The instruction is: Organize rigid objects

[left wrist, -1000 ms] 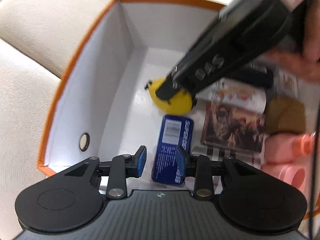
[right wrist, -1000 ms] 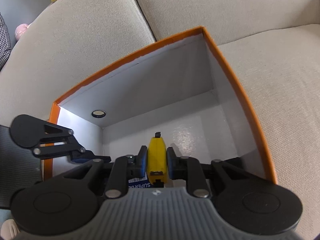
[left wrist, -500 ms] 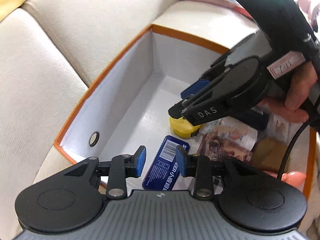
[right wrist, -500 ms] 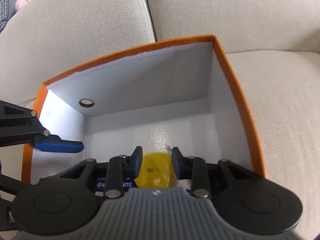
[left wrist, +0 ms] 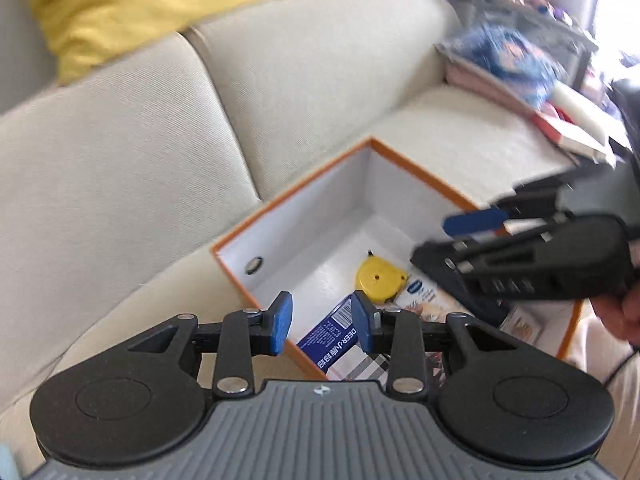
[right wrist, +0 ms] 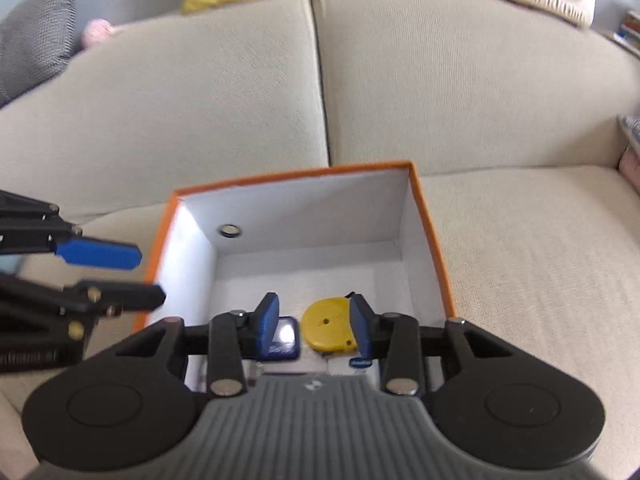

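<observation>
An orange-rimmed white box (left wrist: 404,162) (right wrist: 424,208) stands on a beige sofa. A yellow tape measure (left wrist: 380,280) (right wrist: 326,328) lies flat on its floor beside a blue tin (left wrist: 332,338) (right wrist: 284,340) and a booklet (left wrist: 424,300). My left gripper (left wrist: 322,326) is open and empty above the box's near corner. My right gripper (right wrist: 314,322) is open and empty above the box; it also shows in the left wrist view (left wrist: 476,236), and the left gripper in the right wrist view (right wrist: 116,276).
Sofa back cushions (right wrist: 240,92) rise behind the box. A yellow pillow (left wrist: 132,4) sits on top of them. Books and a blue item (left wrist: 516,64) lie at the sofa's right end. A grey cushion (right wrist: 36,28) is at far left.
My right gripper opened and let go of the yellow tape measure, which now lies flat in the box. Both grippers have risen and pulled back from the box.
</observation>
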The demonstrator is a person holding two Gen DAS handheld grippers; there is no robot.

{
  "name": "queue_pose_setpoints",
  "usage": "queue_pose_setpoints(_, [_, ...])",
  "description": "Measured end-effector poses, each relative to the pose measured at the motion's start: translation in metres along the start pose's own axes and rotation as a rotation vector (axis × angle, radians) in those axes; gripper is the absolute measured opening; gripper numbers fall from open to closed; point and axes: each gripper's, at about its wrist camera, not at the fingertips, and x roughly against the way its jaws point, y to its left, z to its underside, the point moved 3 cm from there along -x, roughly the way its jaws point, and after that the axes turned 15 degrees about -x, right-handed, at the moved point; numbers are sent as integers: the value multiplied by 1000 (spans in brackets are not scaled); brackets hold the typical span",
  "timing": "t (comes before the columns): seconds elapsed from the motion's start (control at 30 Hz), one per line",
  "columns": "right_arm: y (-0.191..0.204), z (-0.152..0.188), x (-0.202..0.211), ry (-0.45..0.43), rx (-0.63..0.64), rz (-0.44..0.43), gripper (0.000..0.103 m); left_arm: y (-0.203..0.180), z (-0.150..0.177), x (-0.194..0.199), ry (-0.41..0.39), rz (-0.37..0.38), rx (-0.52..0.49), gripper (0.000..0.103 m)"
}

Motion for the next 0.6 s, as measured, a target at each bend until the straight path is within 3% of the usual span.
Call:
queue_pose_setpoints(0.07, [7, 7, 22, -30, 10, -17, 41, -4, 1, 24, -35, -43, 36, 42])
queue_pose_setpoints(0.17, [20, 22, 54, -83, 38, -48, 45, -13, 6, 62, -97, -97, 89, 52])
queue_pose_setpoints(0.27, [33, 41, 87, -139, 69, -73, 46, -29, 22, 92, -167, -165, 137, 69])
queue_pose_setpoints(0.37, [43, 61, 120, -206, 86, -105, 58, -42, 47, 125, -254, -219, 177, 80])
queue_pose_setpoints(0.47, [50, 84, 153, -282, 99, -129, 60, -51, 75, 160, -351, -303, 205, 93])
queue_pose_setpoints(0.6, [57, 112, 186, -364, 52, -121, 85, -54, 104, 196, -416, -471, 290, 96])
